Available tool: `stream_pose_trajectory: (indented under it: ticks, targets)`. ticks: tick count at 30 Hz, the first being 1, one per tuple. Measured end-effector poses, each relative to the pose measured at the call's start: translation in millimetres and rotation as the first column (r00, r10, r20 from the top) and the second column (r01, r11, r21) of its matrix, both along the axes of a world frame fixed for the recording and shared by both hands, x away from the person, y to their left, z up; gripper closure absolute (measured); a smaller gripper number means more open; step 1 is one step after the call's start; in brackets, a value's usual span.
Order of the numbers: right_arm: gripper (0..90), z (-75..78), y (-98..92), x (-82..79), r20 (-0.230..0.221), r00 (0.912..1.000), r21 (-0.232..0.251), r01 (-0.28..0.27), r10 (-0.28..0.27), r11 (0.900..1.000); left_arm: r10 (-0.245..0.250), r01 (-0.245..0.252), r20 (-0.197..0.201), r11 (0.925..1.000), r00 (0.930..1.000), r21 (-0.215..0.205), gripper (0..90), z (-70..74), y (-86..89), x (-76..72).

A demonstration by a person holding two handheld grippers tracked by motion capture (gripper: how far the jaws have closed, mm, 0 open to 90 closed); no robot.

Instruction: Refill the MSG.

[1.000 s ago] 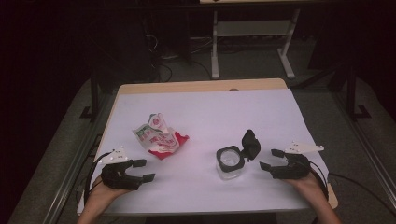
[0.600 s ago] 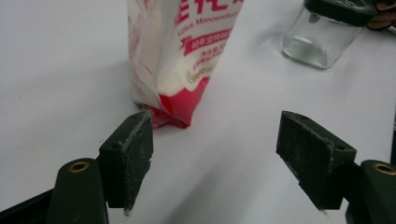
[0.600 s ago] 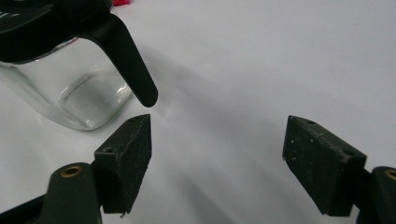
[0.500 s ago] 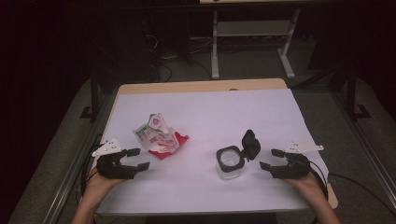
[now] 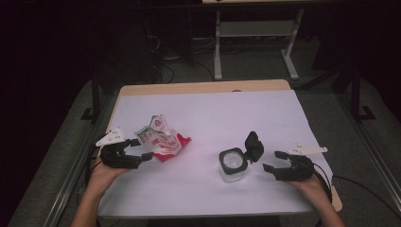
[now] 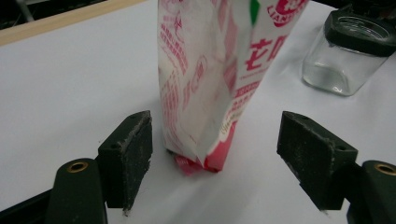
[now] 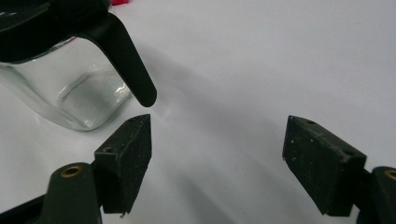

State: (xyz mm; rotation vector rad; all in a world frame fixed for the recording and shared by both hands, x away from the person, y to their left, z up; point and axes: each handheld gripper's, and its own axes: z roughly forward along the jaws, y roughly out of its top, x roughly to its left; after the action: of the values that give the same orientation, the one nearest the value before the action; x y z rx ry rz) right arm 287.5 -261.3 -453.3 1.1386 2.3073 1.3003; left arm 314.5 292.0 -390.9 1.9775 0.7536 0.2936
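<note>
At the left, the left gripper [image 5: 137, 150] holds its fingers wide around the red-and-white pouch [image 5: 161, 137], not pressing; a careless squeeze could topple it. Right, the glass jar [image 5: 232, 164] stands near the wide-fingered right gripper [image 5: 274, 161].

The left gripper [image 5: 138, 149] has moved forward to the red-and-white snack bag [image 5: 161, 137]. The bag's lower end now stands between its spread jaws, untouched.
</note>
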Motion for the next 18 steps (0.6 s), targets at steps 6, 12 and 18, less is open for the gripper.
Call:
stream_pose_trajectory:
  ticks: [6, 12, 18]
  targets:
    - [23.5, -0.2, -0.9, 0.2, 0.001, 1.0000, 0.001, 0.000, 0.000, 1.000, -0.011, 0.011, -0.002, 0.9998, 0.9999, 0.014, 27.0, -10.4, -8.9, 11.6]
    - [23.5, -0.2, -0.2, 0.1, -0.002, 1.0000, -0.001, 0.000, 0.000, 1.000, -0.016, 0.016, 0.026, 0.9998, 0.9995, 0.015, 31.6, -13.4, -15.0, 17.3]
    - [23.5, -0.5, -0.1, 0.5, -0.001, 1.0000, -0.002, -0.001, 0.001, 1.000, -0.009, 0.009, 0.032, 0.9999, 0.9995, 0.006, 40.0, -17.5, -17.7, 20.1]
